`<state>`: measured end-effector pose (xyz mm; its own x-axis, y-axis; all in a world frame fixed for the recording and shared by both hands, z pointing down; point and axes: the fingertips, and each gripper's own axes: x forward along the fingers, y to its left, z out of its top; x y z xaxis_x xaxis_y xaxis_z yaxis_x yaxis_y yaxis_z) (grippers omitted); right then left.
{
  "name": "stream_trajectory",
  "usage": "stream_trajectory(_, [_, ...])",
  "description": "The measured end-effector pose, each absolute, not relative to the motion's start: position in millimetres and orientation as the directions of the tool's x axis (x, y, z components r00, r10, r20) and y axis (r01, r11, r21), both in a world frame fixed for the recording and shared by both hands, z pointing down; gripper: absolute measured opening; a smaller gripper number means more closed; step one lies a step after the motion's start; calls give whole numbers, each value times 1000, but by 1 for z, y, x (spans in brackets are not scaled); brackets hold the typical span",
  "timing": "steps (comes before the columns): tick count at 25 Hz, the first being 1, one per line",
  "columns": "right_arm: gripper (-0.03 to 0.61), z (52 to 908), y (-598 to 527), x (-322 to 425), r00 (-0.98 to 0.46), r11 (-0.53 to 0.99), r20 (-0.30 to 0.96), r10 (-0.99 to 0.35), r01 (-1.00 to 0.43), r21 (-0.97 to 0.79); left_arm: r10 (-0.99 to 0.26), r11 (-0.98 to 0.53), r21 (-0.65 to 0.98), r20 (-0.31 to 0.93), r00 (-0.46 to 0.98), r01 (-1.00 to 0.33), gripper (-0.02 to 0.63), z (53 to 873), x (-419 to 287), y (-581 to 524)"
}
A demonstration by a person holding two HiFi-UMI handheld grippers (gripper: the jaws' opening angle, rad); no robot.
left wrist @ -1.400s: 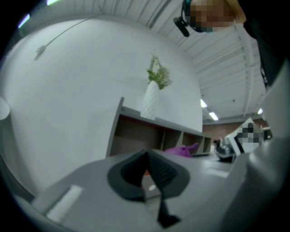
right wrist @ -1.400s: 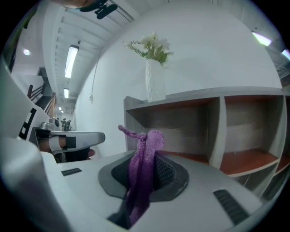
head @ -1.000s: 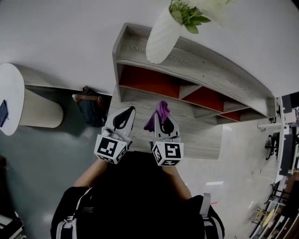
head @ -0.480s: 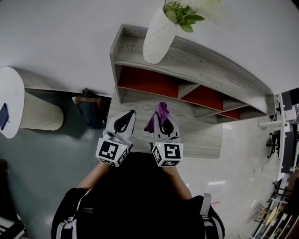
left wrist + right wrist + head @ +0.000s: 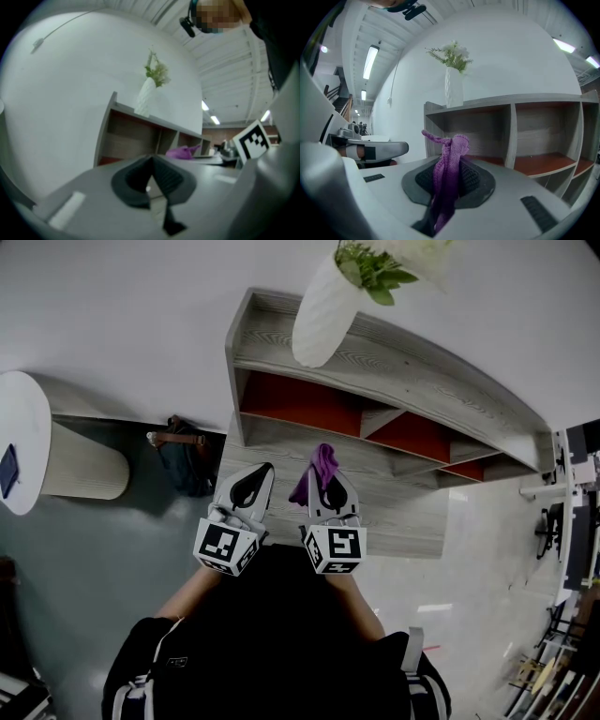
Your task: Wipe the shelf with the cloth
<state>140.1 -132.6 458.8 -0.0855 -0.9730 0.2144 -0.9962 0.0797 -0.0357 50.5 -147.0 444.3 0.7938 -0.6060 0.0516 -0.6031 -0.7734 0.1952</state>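
Near shelf [image 5: 403,367]: right gripper [image 5: 330,489] jaws clamped mid-fold on soft, limp cloth [image 5: 323,461]; left gripper [image 5: 250,482] jaws closed, empty.

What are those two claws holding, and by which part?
The right claw pinches the purple cloth by its bunched middle, one end poking out ahead. The left claw is shut, empty.

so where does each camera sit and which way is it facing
Head view: on the person's head, facing steeply down at the shelf; shows forearms, left claw and right claw.
Left gripper view: on the left claw, facing along its shut jaws toward the shelf's end.
Right gripper view: on the right claw, facing the shelf's compartments; its jaws clamp the cloth.
Shared: both gripper views show the vase on top.
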Motion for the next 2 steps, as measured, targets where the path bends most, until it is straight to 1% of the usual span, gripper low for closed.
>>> stream_trajectory(2, [49, 459, -133, 140, -87, 81, 216, -973, -996, -34, -607, -772, 197, 53, 793, -604, 5, 445, 50, -147])
